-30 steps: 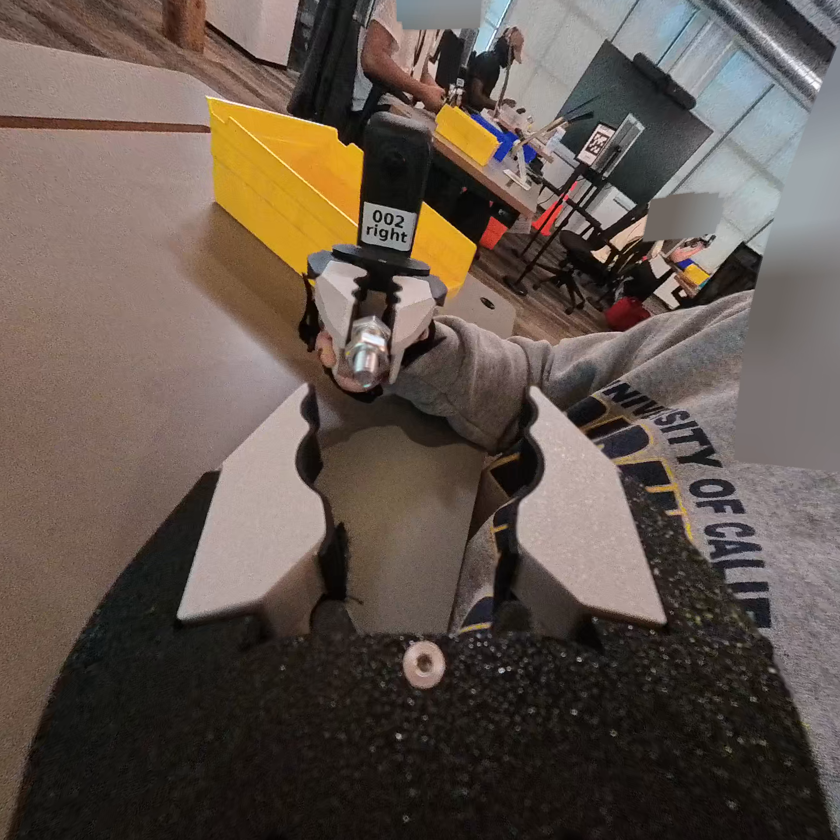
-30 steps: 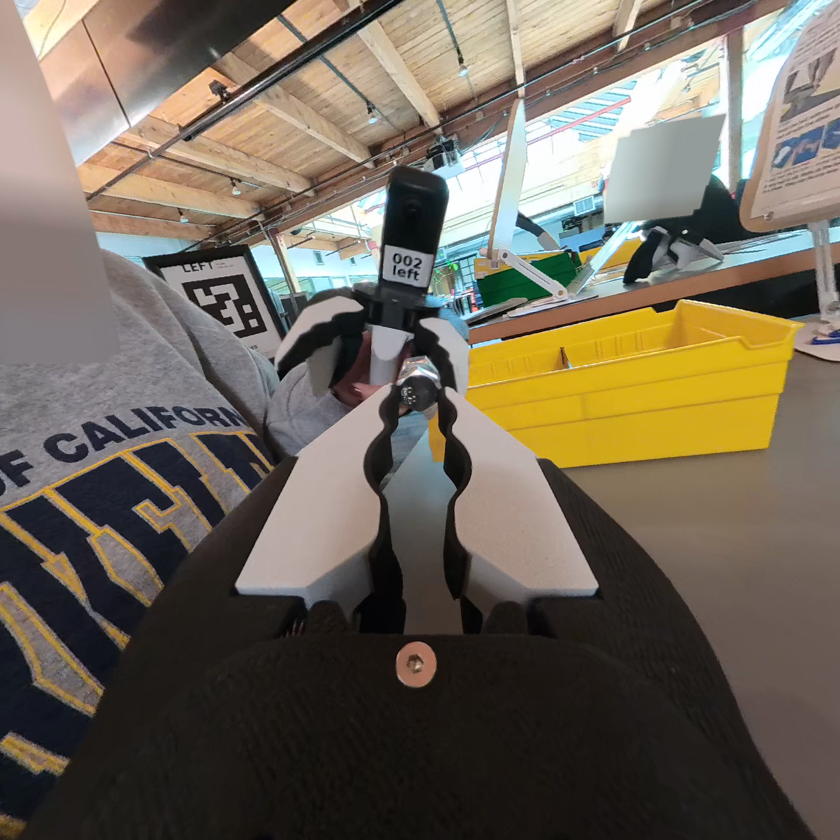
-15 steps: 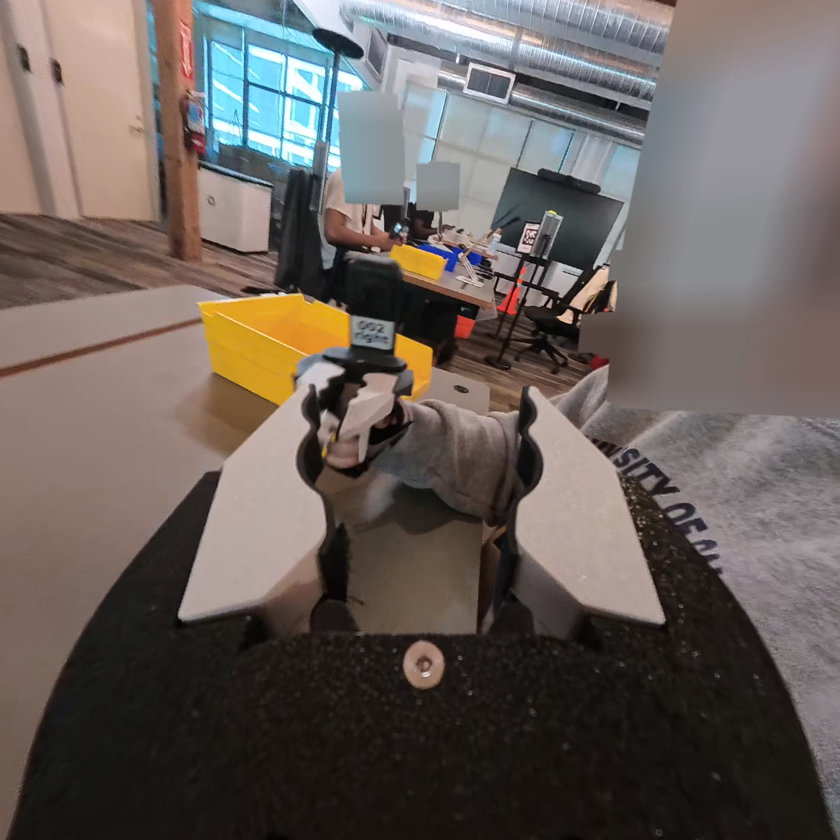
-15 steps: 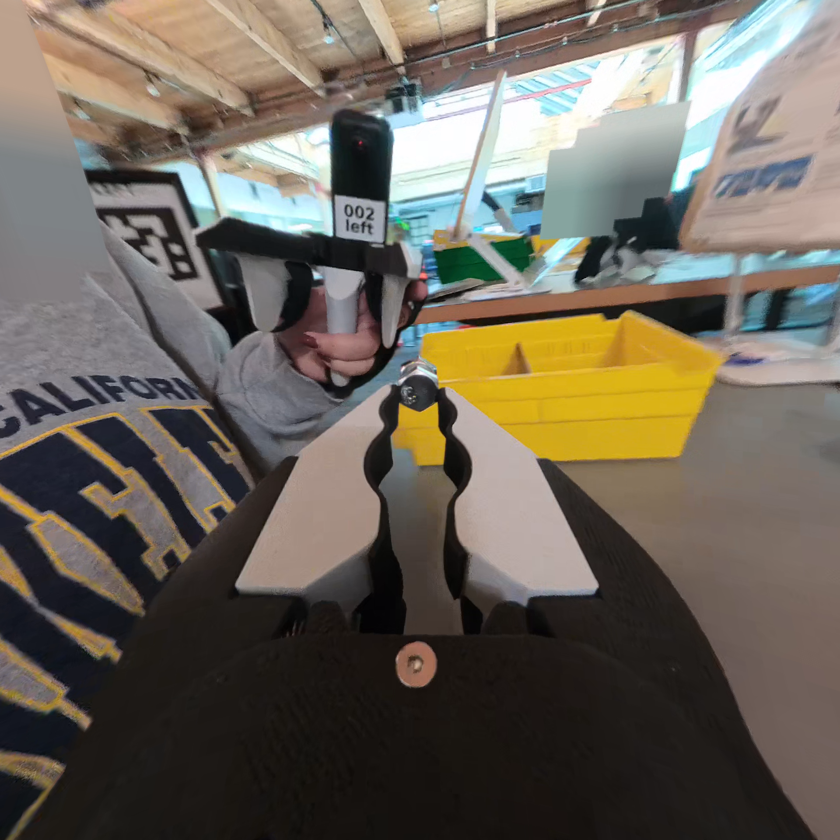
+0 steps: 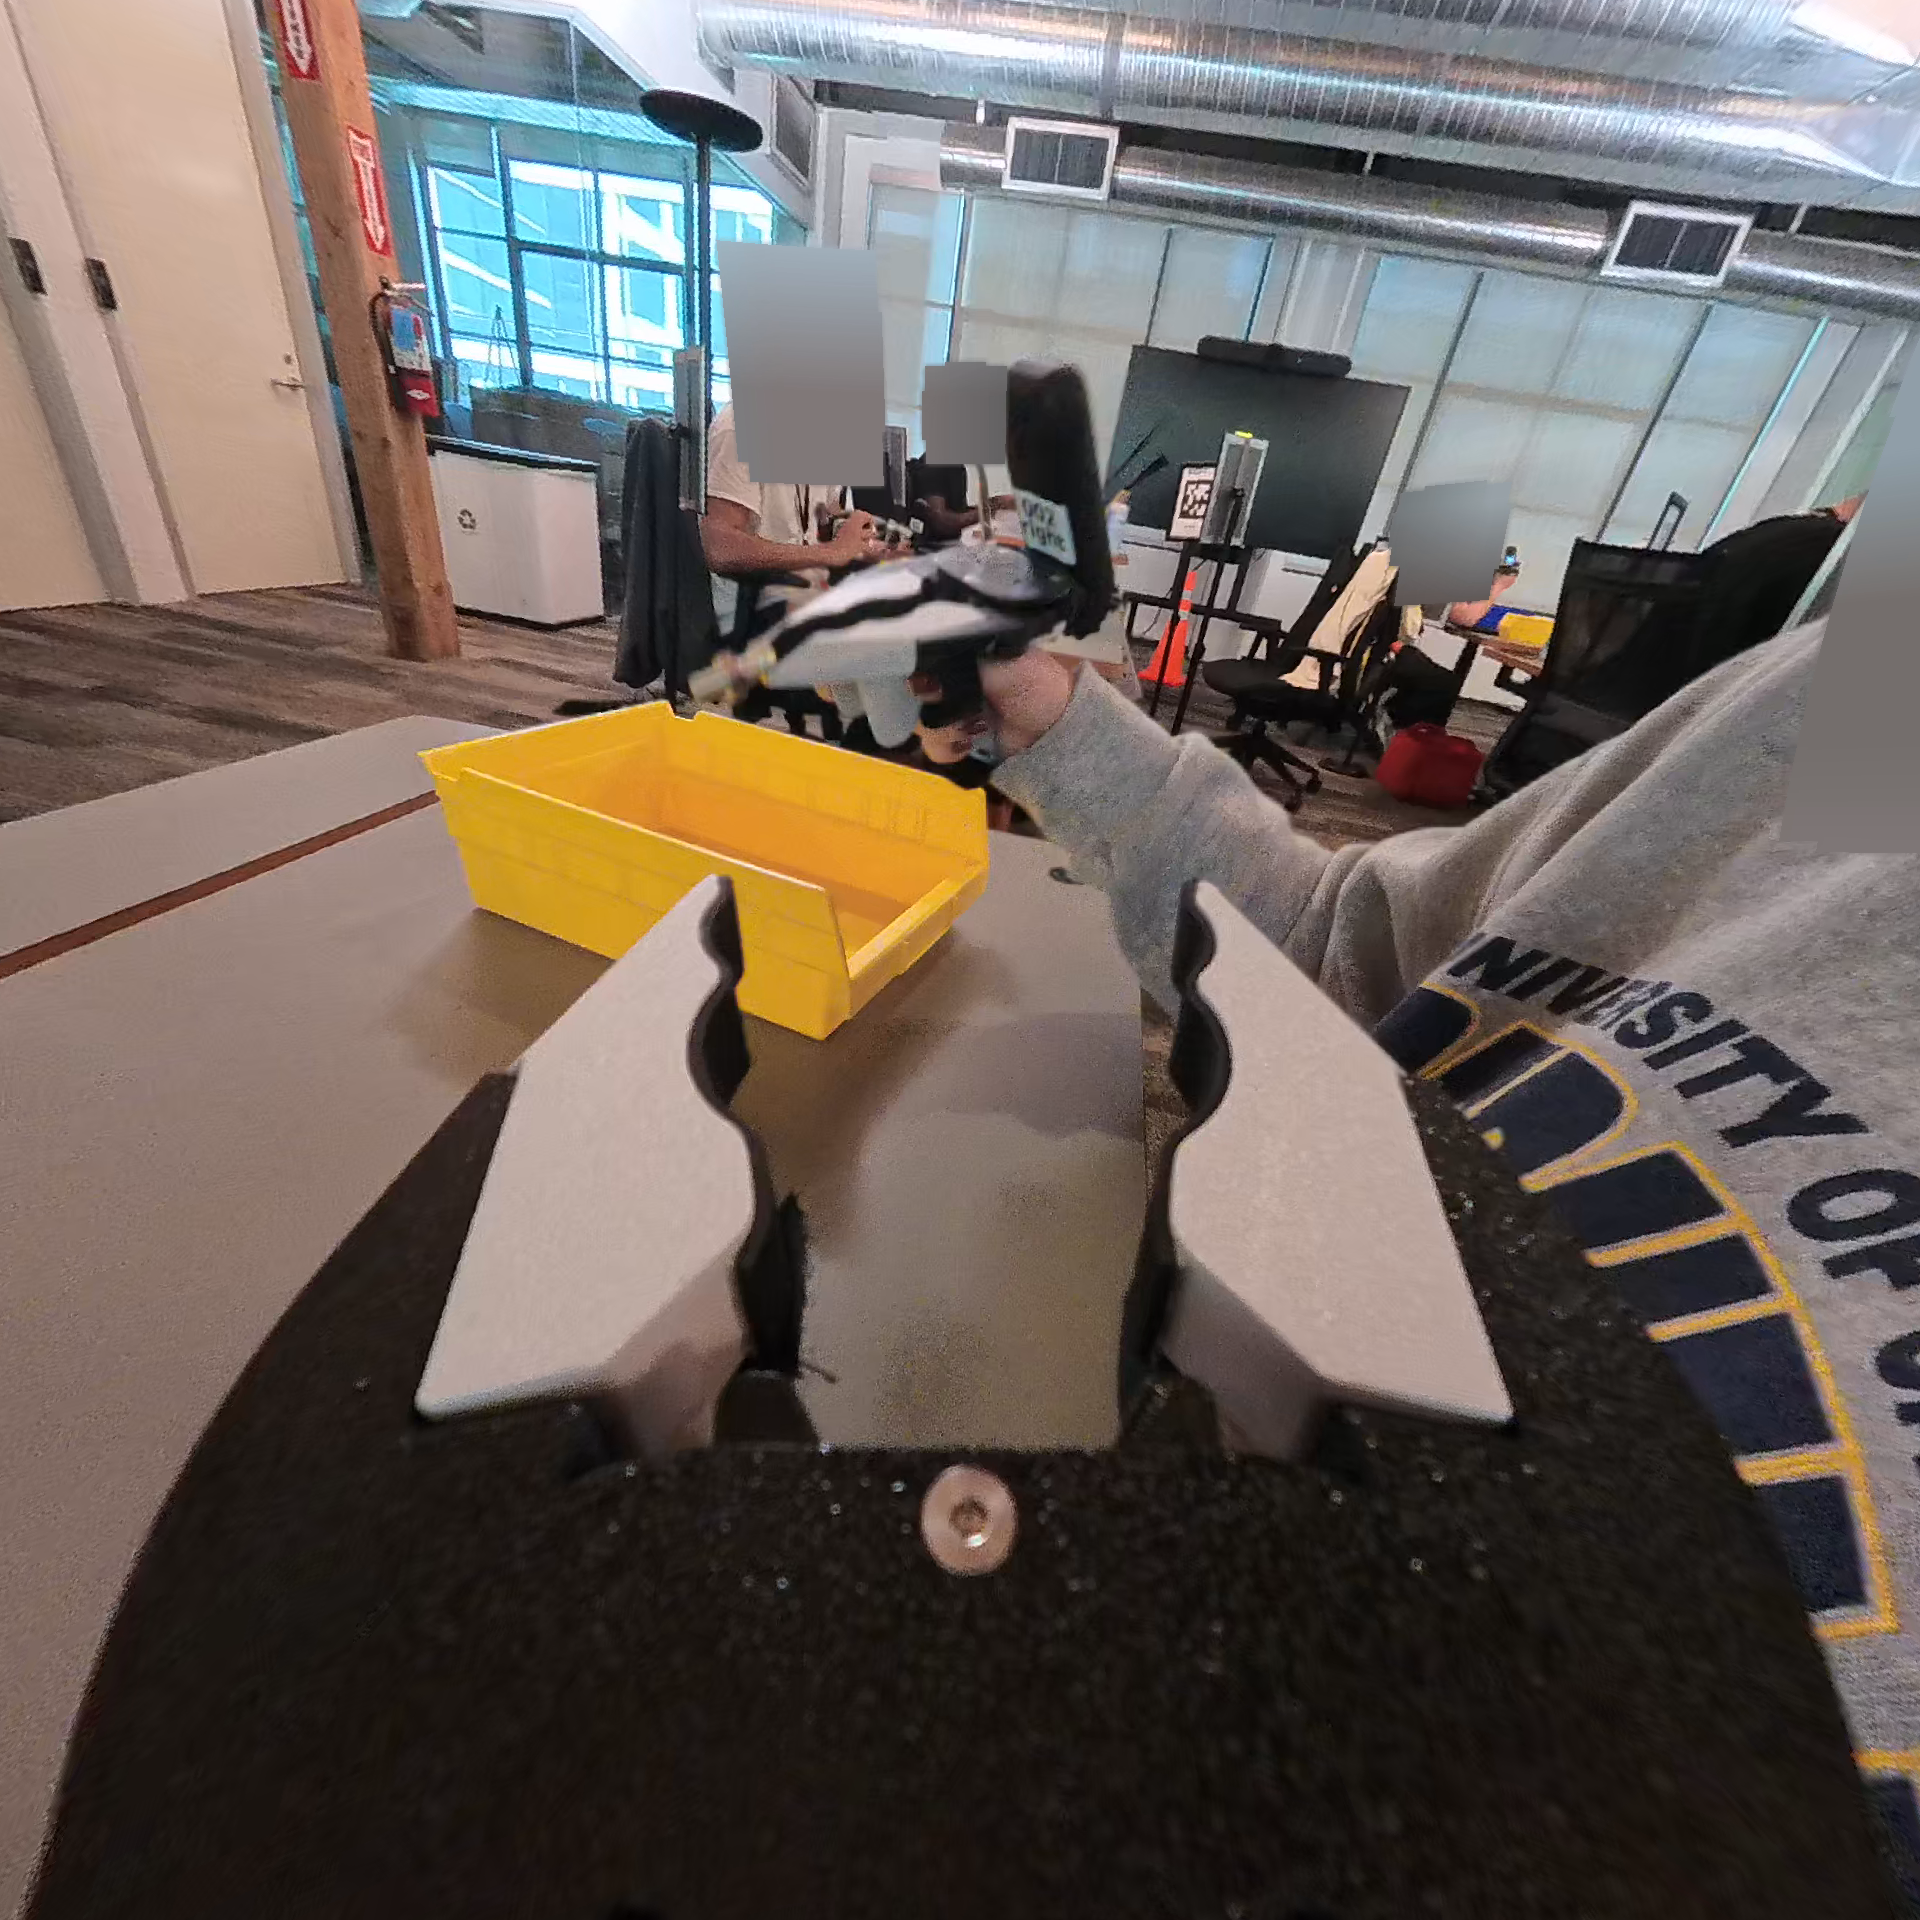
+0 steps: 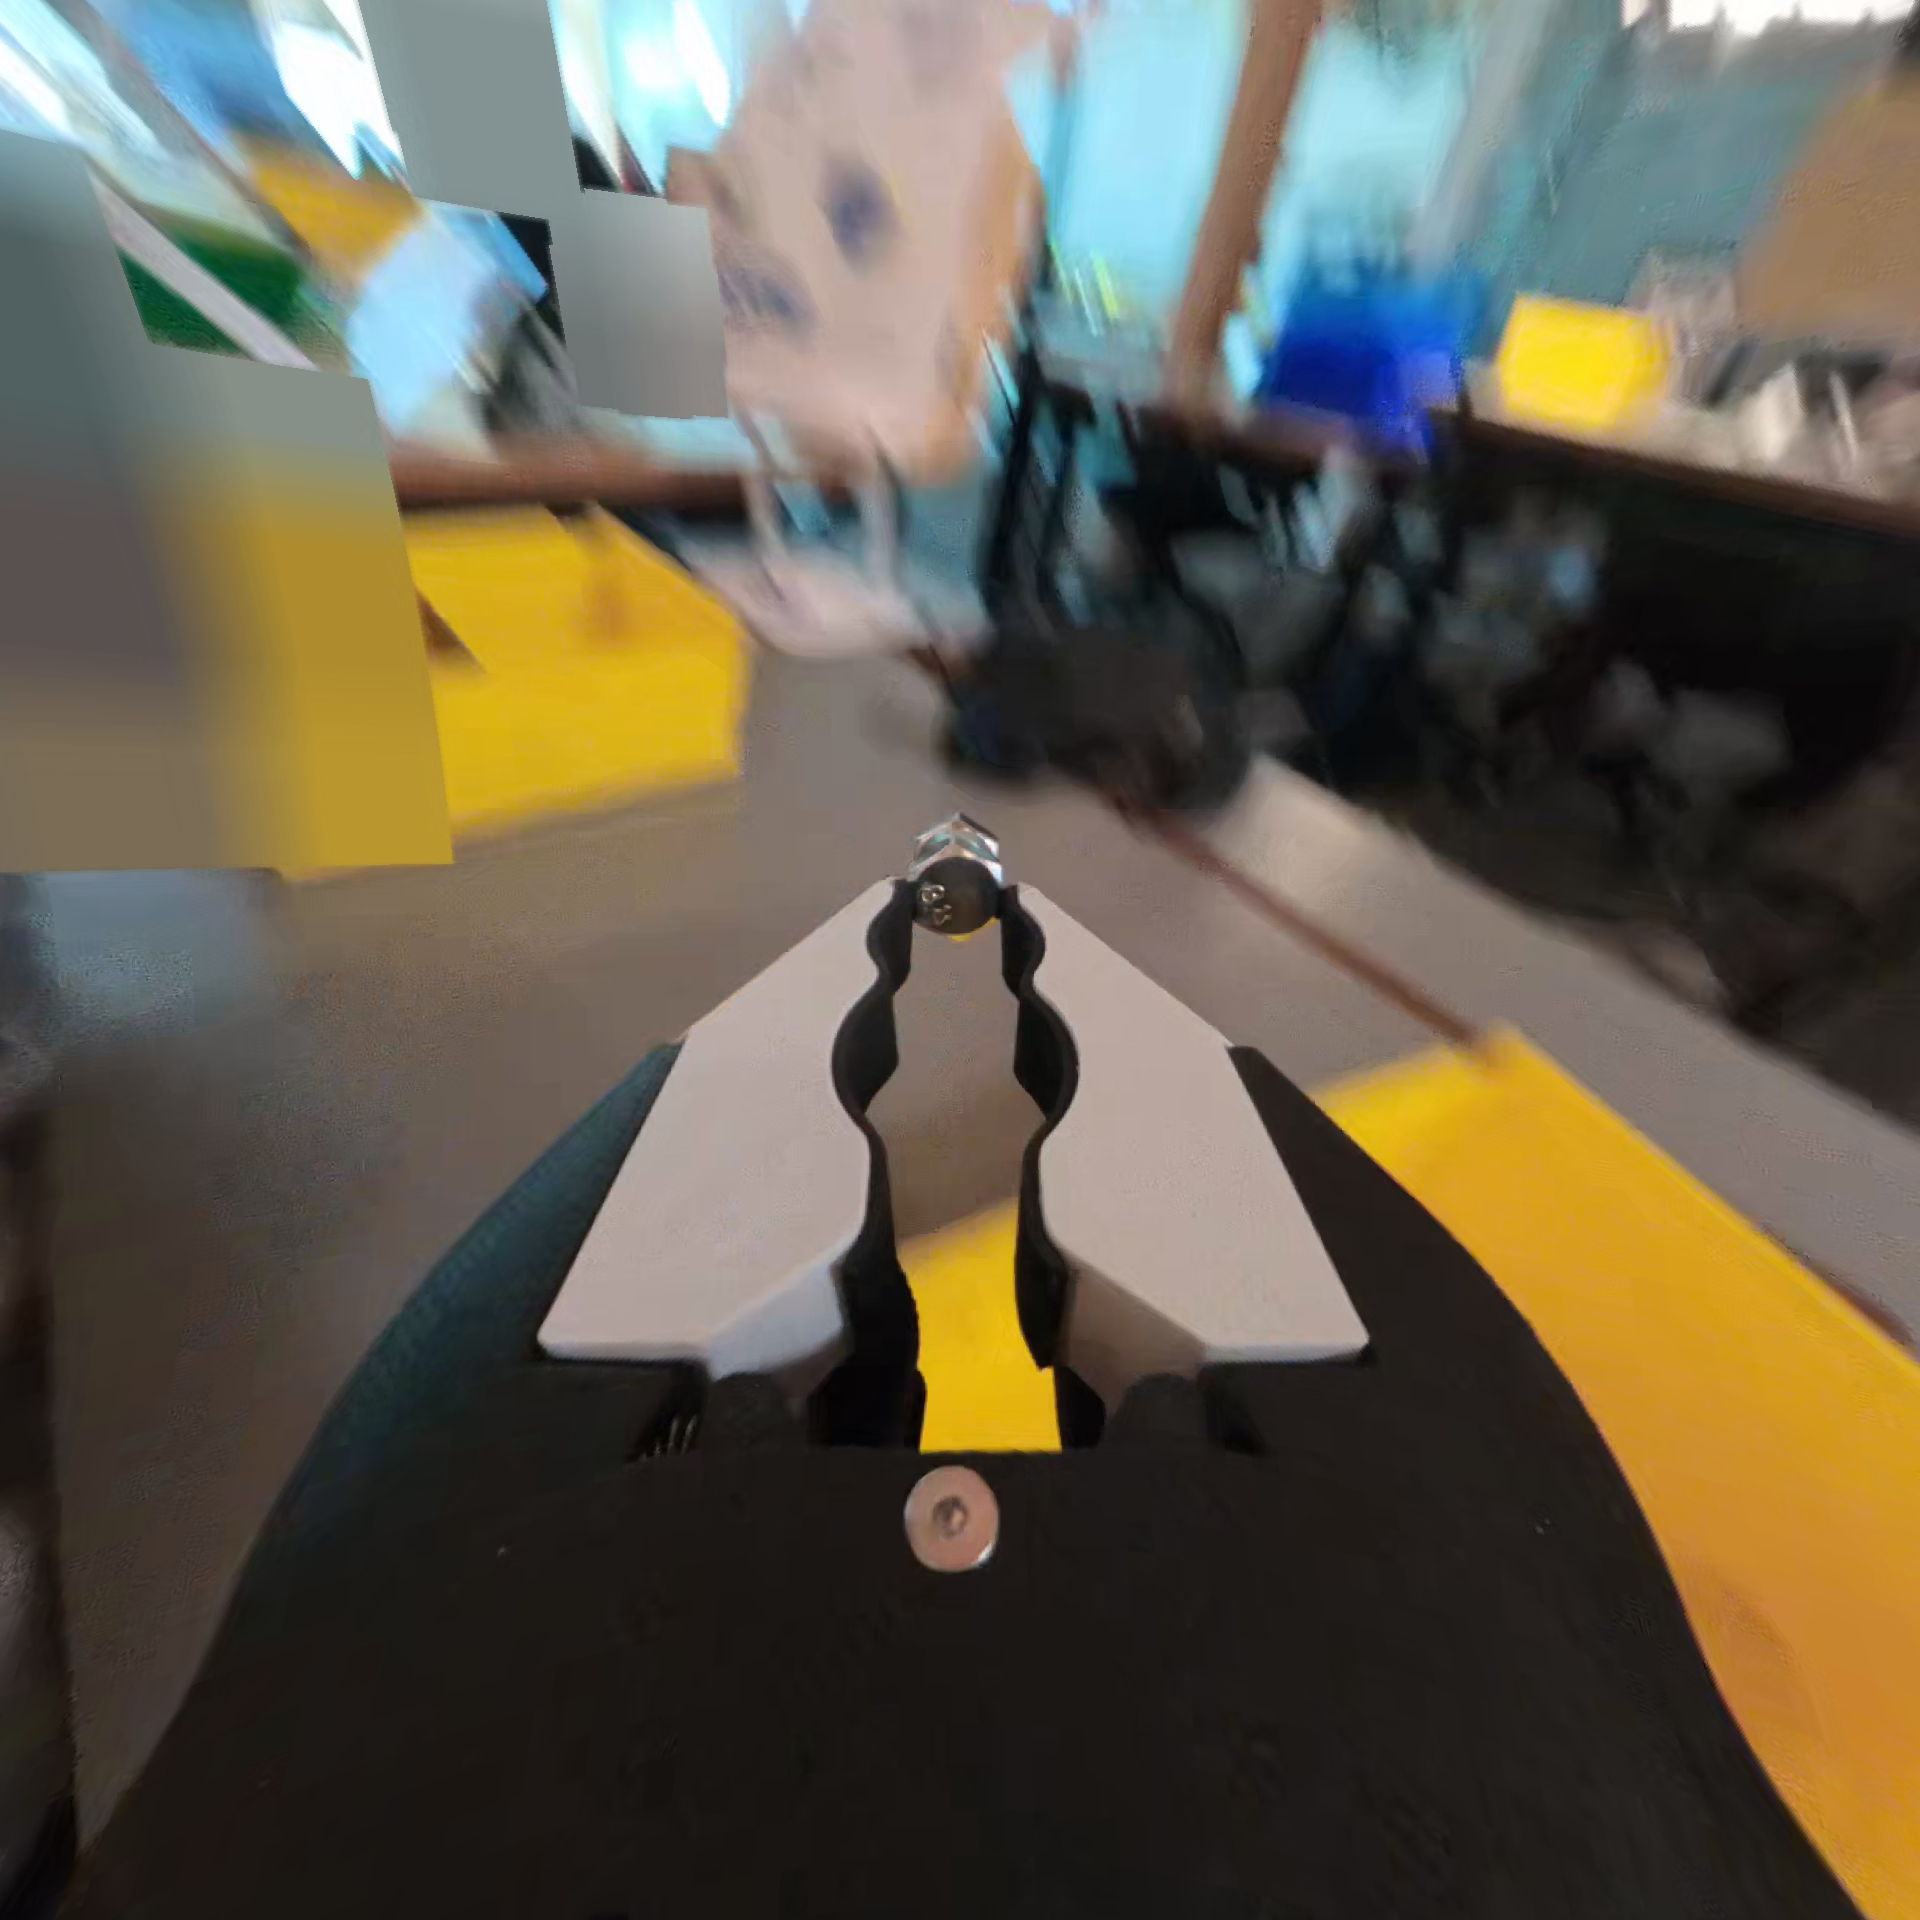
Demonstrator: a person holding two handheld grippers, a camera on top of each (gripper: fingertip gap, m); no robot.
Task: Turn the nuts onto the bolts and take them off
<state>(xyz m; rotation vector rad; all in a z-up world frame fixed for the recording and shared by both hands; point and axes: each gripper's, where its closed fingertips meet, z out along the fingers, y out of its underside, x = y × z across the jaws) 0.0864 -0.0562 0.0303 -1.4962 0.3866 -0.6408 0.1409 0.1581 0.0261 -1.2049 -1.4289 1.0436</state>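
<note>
Pinched between my right gripper's point(image 6: 956, 902) two fingertips is one bolt point(image 6: 954, 896), its round head facing the camera and one nut point(image 6: 956, 840) threaded on the shank just beyond; from my left wrist view the same bolt point(image 5: 727, 673) pokes out of the right gripper point(image 5: 774, 657), held up in the air above the far side of the yellow bin point(image 5: 717, 831). I count one bolt and one nut, nothing more of either that I can make out. My left gripper point(image 5: 954, 914) has its two fingers spread wide with nothing between them, only the grey table point(image 5: 208, 1039) showing through the gap. One yellow bin sits on the table ahead of my left fingers; in the blurred right wrist view yellow bin plastic point(image 6: 1558, 1299) lies right under my right gripper, and a second yellow bin point(image 6: 582, 675) sits farther off on the table point(image 6: 520, 987). The hand point(image 5: 1023, 691) holding the right gripper comes out of a grey sleeve point(image 5: 1195, 831). Against half a second ago, my right gripper has swung away: then it pointed back toward my left one, now it is turned sideways and raised over the bin, and its camera looks out across the table, heavily motion-blurred. My left fingers are as wide apart as before, and the bolt is clamped in the right fingertips just as it was.
</note>
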